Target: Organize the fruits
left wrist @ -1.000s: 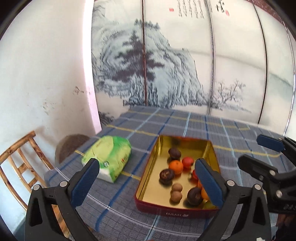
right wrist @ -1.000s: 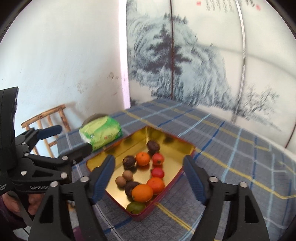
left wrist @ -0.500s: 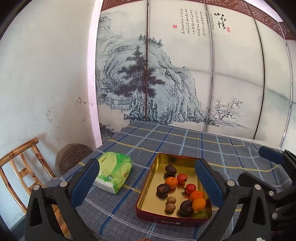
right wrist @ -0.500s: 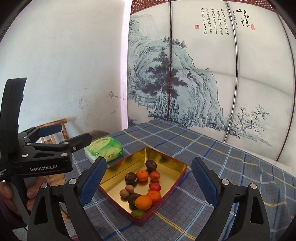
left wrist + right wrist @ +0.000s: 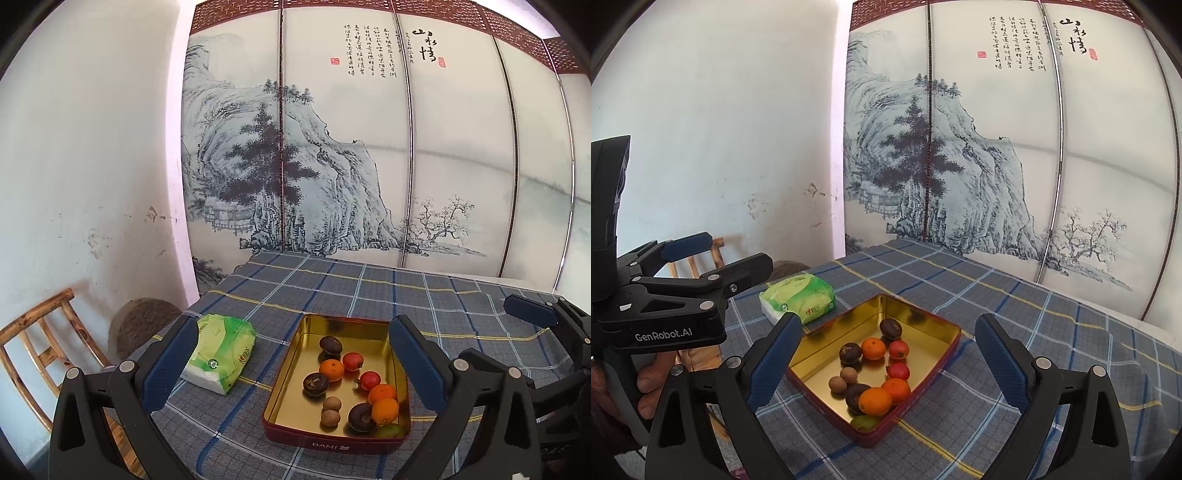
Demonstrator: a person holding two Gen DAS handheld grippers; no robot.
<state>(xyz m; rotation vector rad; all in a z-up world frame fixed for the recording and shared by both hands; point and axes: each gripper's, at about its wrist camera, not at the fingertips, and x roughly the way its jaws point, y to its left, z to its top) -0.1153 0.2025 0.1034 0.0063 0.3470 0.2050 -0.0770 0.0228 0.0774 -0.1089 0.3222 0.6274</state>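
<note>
A red tin with a gold inside (image 5: 295,373) (image 5: 919,315) sits on the checked tablecloth and holds several fruits: oranges (image 5: 385,411) (image 5: 875,401), red fruits (image 5: 352,361) (image 5: 898,349), dark passion fruits (image 5: 330,345) (image 5: 890,328), small brown longans (image 5: 329,418) (image 5: 837,384) and a green fruit (image 5: 865,422). My left gripper (image 5: 291,365) is open and empty, raised in front of the tin. My right gripper (image 5: 886,363) is open and empty, also raised back from the tin. Each gripper shows at the edge of the other's view.
A green and white tissue pack (image 5: 221,350) (image 5: 798,297) lies on the cloth left of the tin. A wooden chair (image 5: 33,347) stands off the table's left edge. A painted folding screen (image 5: 369,166) stands behind the table.
Both grippers have pulled up and back from the tin, so it looks smaller and lower in both views. Both stay open and empty. The fruits have not moved.
</note>
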